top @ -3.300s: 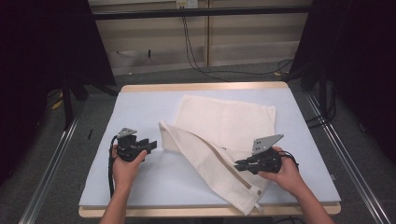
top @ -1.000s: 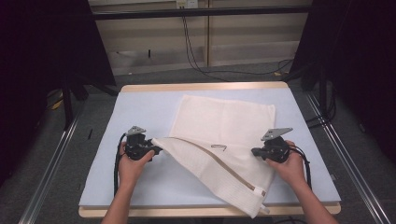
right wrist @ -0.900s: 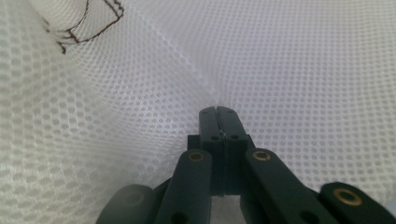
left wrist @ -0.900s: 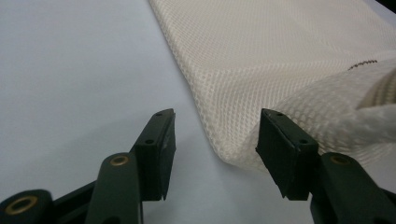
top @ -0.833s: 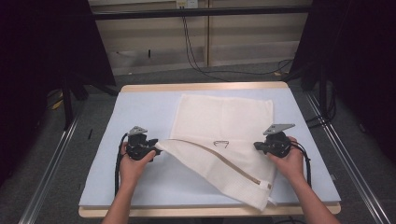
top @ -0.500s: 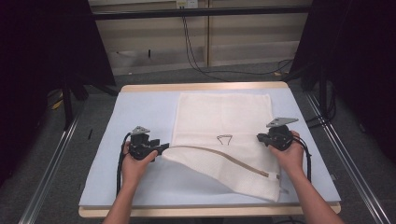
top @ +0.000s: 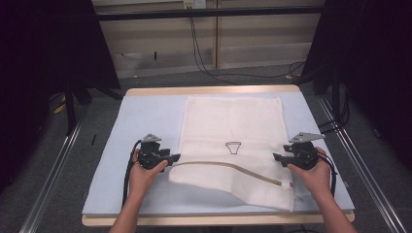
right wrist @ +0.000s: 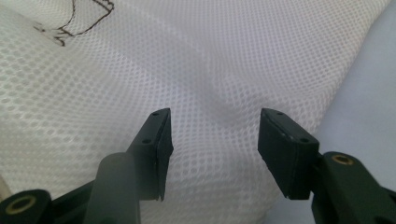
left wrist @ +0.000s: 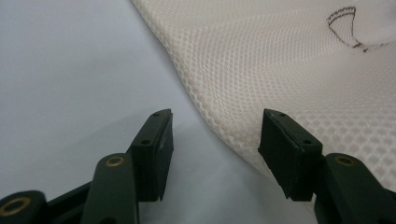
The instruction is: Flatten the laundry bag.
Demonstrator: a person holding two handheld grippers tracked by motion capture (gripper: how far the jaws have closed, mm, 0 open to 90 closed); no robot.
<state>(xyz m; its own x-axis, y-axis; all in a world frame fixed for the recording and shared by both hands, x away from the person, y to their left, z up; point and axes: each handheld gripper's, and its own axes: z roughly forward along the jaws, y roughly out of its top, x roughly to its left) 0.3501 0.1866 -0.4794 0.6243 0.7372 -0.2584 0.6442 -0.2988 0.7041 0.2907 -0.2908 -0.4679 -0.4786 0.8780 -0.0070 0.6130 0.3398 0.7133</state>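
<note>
A white mesh bag [top: 233, 141] lies spread on the pale blue mat [top: 145, 116], with a tan zipper band [top: 228, 165] across its near part and a small dark drawn mark [top: 234, 147]. At the bag's left edge my left gripper [top: 175, 157] stands open; in the left gripper view [left wrist: 215, 140] the mesh edge [left wrist: 233, 93] runs between the jaws, unpinched. My right gripper [top: 276, 157] is at the bag's right edge. Its jaws have just been opening and stand open over the mesh [right wrist: 215, 140], with nothing pressed between the pads.
The mat covers a wooden table [top: 214, 90]. Metal rails [top: 53, 174] run along both sides of the table. Black cables [top: 209, 63] lie on the floor beyond the far edge. Bare mat stretches to the left of the bag.
The right gripper pulled the folded bag flap out to the right, then opened and let go. The bag now lies flat and spread. The left gripper has hardly moved.
</note>
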